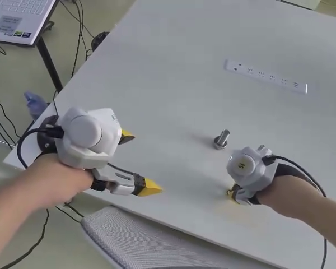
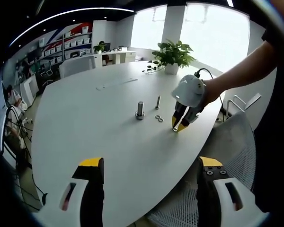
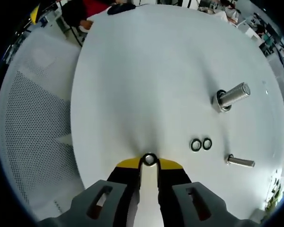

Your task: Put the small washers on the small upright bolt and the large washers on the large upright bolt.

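A broad white oval table (image 1: pixel 173 67) takes up most of the scene, with a grey mesh chair (image 1: pixel 134 241) tucked against its near edge. The white left gripper (image 2: pixel 150 163) hangs over the near left part of the table, released, its yellow-tipped jaws spread wide with nothing between them. The white right gripper (image 3: pixel 149 163) points down at the tabletop near the near edge, to the right. Its jaws are clenched on a small silver ring washer (image 3: pixel 149 159), pinched at the very tips. A long white power strip (image 1: pixel 266 75) lies on the far right part of the table, well apart from the work.

The large silver upright bolt (image 1: pixel 222 139) stands on its head just beyond the right gripper and a little left of it. Its shaft is bare. The small thin silver upright bolt (image 3: pixel 240 162) stands near it, also bare. Two dark-rimmed ring washers (image 3: pixel 201 144) lie flat side by side on the table between the two bolts.
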A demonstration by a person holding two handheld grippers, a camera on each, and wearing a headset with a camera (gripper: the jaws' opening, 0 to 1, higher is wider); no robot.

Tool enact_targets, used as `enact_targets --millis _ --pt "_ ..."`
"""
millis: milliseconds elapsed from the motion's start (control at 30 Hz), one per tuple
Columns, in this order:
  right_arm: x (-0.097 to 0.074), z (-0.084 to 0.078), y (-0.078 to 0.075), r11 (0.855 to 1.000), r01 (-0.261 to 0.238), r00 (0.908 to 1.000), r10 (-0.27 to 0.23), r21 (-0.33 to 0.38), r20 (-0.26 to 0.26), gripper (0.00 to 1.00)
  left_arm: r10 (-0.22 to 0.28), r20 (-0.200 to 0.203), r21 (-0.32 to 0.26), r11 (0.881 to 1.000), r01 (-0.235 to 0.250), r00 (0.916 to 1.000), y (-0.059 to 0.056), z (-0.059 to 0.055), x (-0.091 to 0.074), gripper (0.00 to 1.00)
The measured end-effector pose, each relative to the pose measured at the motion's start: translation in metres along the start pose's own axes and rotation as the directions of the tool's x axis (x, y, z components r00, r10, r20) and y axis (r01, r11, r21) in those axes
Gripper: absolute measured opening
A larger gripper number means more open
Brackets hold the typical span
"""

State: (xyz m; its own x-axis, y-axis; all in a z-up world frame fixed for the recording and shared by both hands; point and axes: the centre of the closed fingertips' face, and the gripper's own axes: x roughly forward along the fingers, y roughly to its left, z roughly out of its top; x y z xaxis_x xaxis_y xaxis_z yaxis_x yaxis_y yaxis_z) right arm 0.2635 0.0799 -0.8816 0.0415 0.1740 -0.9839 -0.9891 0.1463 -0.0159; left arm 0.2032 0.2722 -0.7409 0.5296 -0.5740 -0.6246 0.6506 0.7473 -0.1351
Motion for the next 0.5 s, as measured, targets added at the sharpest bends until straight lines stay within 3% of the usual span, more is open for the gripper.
enact_targets --millis 100,300,500 --pt "-0.001 -0.0009 -0.0009 1.0 -0.006 1.0 0.006 0.008 -0.007 0.12 -0.005 -0.006 0.003 1.0 0.005 1.0 0.0014 -0.0014 0.0003 0.79" --pt "-0.0028 -0.001 -0.0021 0.998 -0.037 0.9974 0.034 0.055 0.063 0.11 -0.014 -0.004 0.013 1.0 0.014 0.9999 0.0039 0.0025 -0.0012 0.79" --pt "-0.0033 -0.0011 -0.0011 0.997 -0.037 0.9971 0.032 0.068 0.069 0.12 -0.019 -0.002 0.022 1.0 0.019 0.9998 0.0035 0.007 0.0 0.79"
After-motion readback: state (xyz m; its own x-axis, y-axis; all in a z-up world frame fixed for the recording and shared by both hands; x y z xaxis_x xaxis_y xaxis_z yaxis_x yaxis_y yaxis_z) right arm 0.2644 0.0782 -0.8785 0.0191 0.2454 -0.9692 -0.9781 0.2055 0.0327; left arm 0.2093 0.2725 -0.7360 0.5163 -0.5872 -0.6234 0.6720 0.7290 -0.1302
